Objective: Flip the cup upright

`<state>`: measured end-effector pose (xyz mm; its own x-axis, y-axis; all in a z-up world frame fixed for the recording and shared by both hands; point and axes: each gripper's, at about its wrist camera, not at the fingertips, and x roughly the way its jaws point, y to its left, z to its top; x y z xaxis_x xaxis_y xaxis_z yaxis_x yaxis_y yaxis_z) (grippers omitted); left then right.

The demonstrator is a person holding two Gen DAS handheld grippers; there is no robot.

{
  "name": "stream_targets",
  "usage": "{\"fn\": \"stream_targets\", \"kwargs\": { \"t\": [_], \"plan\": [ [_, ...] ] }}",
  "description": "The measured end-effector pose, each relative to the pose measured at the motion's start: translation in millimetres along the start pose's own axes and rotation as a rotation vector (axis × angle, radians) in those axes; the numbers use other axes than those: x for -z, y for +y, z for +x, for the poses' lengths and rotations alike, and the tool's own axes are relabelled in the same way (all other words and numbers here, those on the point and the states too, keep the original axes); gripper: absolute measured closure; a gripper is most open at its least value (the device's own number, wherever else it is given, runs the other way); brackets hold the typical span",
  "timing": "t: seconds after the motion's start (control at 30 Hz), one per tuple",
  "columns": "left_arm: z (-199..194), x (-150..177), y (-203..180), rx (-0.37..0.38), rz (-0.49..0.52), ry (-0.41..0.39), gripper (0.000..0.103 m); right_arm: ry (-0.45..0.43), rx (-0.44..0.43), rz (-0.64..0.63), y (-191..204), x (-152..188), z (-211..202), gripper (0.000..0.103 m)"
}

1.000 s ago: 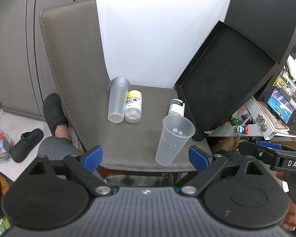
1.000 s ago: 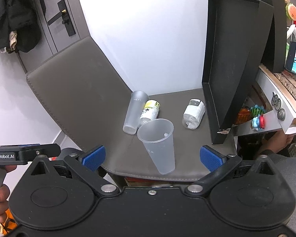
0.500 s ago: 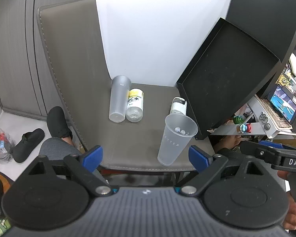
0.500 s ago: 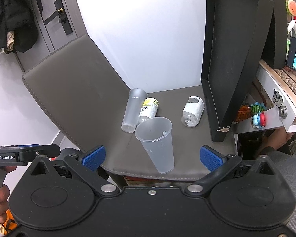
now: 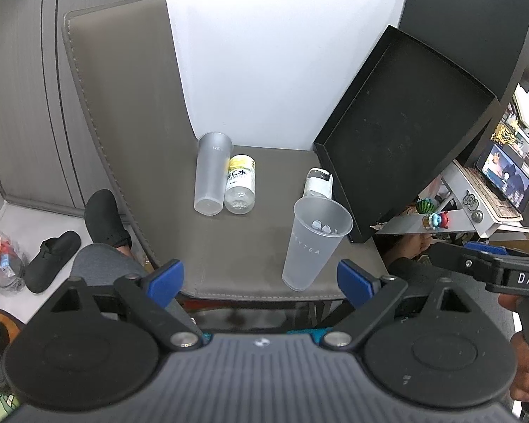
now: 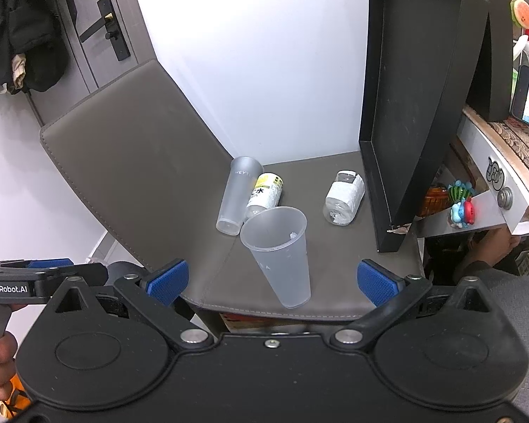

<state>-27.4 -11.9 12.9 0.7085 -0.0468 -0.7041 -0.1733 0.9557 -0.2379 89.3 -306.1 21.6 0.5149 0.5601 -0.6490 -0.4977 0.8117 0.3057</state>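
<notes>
A clear plastic cup (image 5: 314, 245) stands upright, mouth up, near the front edge of the grey chair seat (image 5: 250, 246); it also shows in the right wrist view (image 6: 282, 257). A second frosted cup (image 5: 211, 172) lies on its side at the back of the seat, seen too in the right wrist view (image 6: 238, 194). My left gripper (image 5: 261, 280) is open and empty, held back from the seat's front edge. My right gripper (image 6: 271, 280) is open and empty, just in front of the upright cup.
A yellow-labelled bottle (image 5: 241, 185) lies beside the lying cup. A white-labelled bottle (image 6: 345, 197) lies at the right. A black tray (image 6: 405, 105) leans upright on the seat's right side. A cluttered white shelf (image 6: 493, 194) stands to the right.
Both grippers have drawn back and risen slightly from the chair. The upright cup and the other objects have not moved.
</notes>
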Motion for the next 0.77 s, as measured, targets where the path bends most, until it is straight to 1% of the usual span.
{"fn": "stream_targets", "kwargs": {
  "t": [0.5, 0.6, 0.77],
  "plan": [
    [1.6, 2.2, 0.8, -0.009, 0.020, 0.000, 0.010, -0.004, 0.005, 0.004, 0.0, 0.5, 0.5, 0.000],
    [3.3, 2.7, 0.4, -0.010, 0.019, -0.017, 0.010, -0.002, 0.012, 0.001, -0.6, 2.0, 1.2, 0.000],
    [10.2, 2.0, -0.3, -0.009, 0.024, -0.012, 0.010, 0.014, 0.016, 0.008, -2.1, 2.2, 9.2, 0.000]
  ]
}}
